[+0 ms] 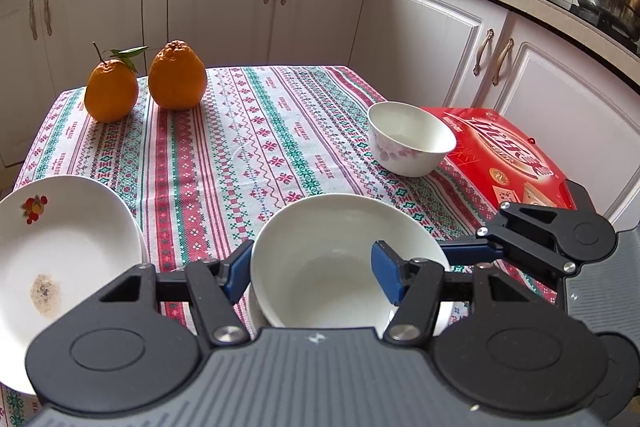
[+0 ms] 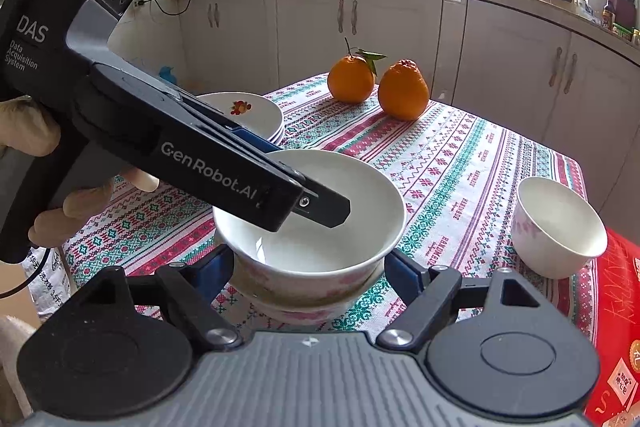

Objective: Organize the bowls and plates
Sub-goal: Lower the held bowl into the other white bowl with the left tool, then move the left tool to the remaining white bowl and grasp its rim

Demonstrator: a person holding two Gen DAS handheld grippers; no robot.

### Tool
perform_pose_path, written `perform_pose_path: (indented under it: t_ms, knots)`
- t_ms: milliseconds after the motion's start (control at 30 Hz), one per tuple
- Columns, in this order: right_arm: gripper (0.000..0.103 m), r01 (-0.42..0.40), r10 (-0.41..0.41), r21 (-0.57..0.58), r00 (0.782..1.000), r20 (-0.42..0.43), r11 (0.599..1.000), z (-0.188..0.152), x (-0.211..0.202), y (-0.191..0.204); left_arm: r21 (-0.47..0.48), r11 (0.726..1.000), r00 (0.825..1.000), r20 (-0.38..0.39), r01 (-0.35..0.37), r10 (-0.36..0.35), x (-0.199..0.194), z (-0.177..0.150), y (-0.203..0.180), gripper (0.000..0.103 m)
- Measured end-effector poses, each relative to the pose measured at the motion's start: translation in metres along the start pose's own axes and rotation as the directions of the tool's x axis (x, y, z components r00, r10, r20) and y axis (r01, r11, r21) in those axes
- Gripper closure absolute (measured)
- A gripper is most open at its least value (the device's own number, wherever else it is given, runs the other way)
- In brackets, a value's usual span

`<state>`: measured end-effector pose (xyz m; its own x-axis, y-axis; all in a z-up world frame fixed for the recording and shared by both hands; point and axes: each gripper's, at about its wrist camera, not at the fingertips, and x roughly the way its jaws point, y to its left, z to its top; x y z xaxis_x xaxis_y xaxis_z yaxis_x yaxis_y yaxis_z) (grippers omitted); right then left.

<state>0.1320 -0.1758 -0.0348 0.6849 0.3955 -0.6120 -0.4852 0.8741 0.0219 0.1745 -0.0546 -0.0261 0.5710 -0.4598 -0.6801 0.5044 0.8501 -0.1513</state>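
A white bowl (image 1: 332, 267) (image 2: 340, 239) with pink flowers sits nested on a lower bowl (image 2: 304, 313) at the table's near edge. My left gripper (image 1: 310, 267) (image 2: 312, 187) is shut on the top bowl's wall, one pad outside the rim and one finger inside. My right gripper (image 2: 310, 267) is shut on the same bowl, its blue pads against the outer sides; one of its fingers (image 1: 466, 249) shows at the bowl's right. A smaller flowered bowl (image 1: 408, 135) (image 2: 560, 223) stands alone to the right. A stack of white plates (image 1: 60, 247) (image 2: 248, 111) lies at the left.
Two oranges (image 1: 178, 79) (image 2: 402, 91) stand at the far side of the patterned tablecloth (image 1: 260, 147). A red box (image 1: 508, 155) (image 2: 616, 327) lies beside the small bowl. A gloved hand (image 2: 28, 143) holds the left gripper. White kitchen cabinets surround the table.
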Motion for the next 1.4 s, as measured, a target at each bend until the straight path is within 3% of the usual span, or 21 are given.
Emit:
perform_pose_path:
  t_ms: [433, 533, 733, 1067, 1267, 1400]
  knots:
    - [0.014, -0.002, 0.002, 0.012, 1.0, 0.009, 1.0, 0.0, 0.0, 0.0, -0.018, 1.0, 1.0, 0.002, -0.002, 0.002, 0.002, -0.003, 0.006, 0.04]
    - [0.011, -0.007, 0.006, 0.017, 0.999, 0.032, 1.0, 0.0, -0.006, 0.0, -0.019, 1.0, 1.0, 0.015, -0.009, 0.009, -0.001, -0.002, 0.007, 0.031]
    - [0.01, -0.04, 0.041, -0.014, 0.996, 0.084, 0.999, 0.005, -0.022, 0.01, -0.011, 0.999, 0.998, 0.052, -0.033, 0.034, -0.012, 0.004, 0.008, 0.024]
    - [0.008, -0.075, 0.077, -0.039, 0.995, 0.063, 0.996, -0.002, -0.021, 0.029, 0.031, 0.998, 0.995, 0.092, -0.049, 0.046, -0.027, 0.008, 0.004, 0.017]
    - [0.0, -0.027, 0.029, -0.023, 0.995, 0.099, 0.999, -0.004, -0.034, 0.025, 0.072, 0.997, 0.993, 0.11, -0.038, 0.03, -0.033, 0.013, -0.002, 0.01]
    - [0.0, 0.051, -0.052, 0.014, 0.992, 0.115, 0.999, -0.005, -0.046, 0.006, 0.137, 0.99, 0.993, 0.117, -0.043, 0.027, -0.032, 0.022, -0.012, 0.007]
